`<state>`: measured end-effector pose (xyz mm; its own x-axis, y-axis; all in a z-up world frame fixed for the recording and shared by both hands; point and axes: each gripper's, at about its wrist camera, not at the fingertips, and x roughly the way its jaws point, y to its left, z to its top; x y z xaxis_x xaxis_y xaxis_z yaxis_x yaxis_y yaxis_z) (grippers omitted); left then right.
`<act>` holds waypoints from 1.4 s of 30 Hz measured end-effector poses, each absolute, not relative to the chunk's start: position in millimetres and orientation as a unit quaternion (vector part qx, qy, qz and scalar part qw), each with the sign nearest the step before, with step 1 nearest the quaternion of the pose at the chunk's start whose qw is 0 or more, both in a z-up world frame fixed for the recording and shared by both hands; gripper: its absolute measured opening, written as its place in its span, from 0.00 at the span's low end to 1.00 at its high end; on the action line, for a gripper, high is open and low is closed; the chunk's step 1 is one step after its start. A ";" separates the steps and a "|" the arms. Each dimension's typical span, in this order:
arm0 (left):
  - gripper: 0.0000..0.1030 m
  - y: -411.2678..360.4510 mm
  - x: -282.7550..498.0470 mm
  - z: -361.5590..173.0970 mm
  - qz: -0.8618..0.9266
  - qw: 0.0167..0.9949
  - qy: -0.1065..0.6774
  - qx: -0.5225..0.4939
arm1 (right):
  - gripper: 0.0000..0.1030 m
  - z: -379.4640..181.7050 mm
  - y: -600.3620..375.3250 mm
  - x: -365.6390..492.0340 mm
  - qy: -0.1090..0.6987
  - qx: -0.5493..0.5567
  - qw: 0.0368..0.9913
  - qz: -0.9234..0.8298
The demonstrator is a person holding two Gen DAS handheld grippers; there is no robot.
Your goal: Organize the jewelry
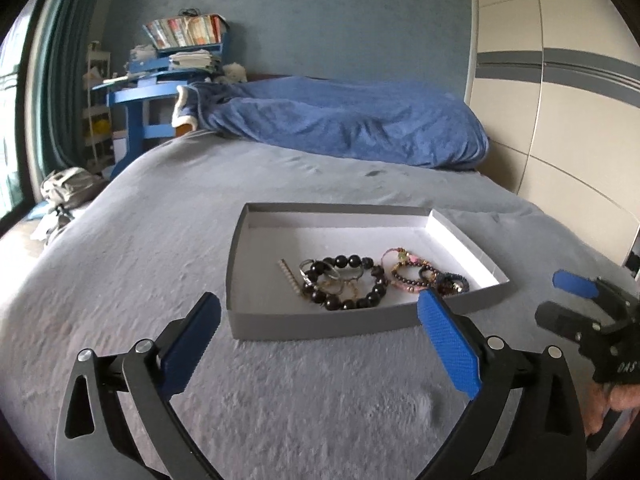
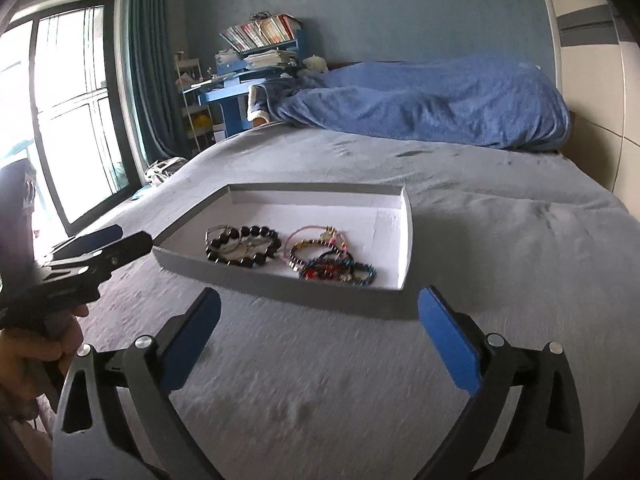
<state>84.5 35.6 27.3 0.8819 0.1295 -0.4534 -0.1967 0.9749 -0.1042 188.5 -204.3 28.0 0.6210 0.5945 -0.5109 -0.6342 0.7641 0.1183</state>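
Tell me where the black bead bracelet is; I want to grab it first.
The black bead bracelet lies in the grey box on the bed, at its near left, left of the colourful bracelets.

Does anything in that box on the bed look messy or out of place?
Yes. In the shallow grey box, the bracelets lie heaped together: thin metal bangles sit tangled inside the black bead bracelet, and the colourful bracelets overlap beside it. Nothing has spilled onto the bedspread.
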 end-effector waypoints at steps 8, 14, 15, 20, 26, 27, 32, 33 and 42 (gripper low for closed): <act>0.95 24.9 73.3 19.4 0.067 0.973 0.216 -0.055 | 0.95 16.7 -203.7 177.4 0.265 -0.039 0.904 0.333; 0.95 27.6 74.6 15.5 0.079 0.970 0.223 -0.064 | 0.95 11.7 -199.3 168.1 0.256 -0.058 0.908 0.328; 0.95 27.7 74.4 15.0 0.079 0.970 0.223 -0.064 | 0.95 11.6 -198.7 167.2 0.254 -0.060 0.908 0.328; 0.95 23.9 74.2 15.6 0.080 0.971 0.220 -0.051 | 0.95 11.1 -198.0 167.6 0.256 -0.061 0.908 0.326; 0.95 23.1 74.2 15.4 0.081 0.971 0.221 -0.049 | 0.95 11.1 -197.6 168.1 0.253 -0.069 0.909 0.324; 0.95 23.0 74.4 15.4 0.080 0.971 0.221 -0.048 | 0.95 10.7 -198.0 168.8 0.253 -0.069 0.909 0.324; 0.95 23.3 74.1 15.6 0.080 0.971 0.220 -0.049 | 0.95 10.4 -198.3 169.0 0.252 -0.069 0.910 0.323; 0.95 23.2 74.2 15.5 0.081 0.971 0.220 -0.049 | 0.95 10.3 -198.5 169.3 0.252 -0.069 0.910 0.323; 0.95 22.6 74.5 15.4 0.080 0.971 0.221 -0.048 | 0.95 10.1 -198.2 168.5 0.251 -0.069 0.910 0.323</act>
<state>74.5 22.6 15.4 0.8896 0.1348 -0.4364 -0.1775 0.9824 -0.0582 168.5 -198.2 10.1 0.6651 0.5533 -0.5015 -0.6223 0.7819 0.0375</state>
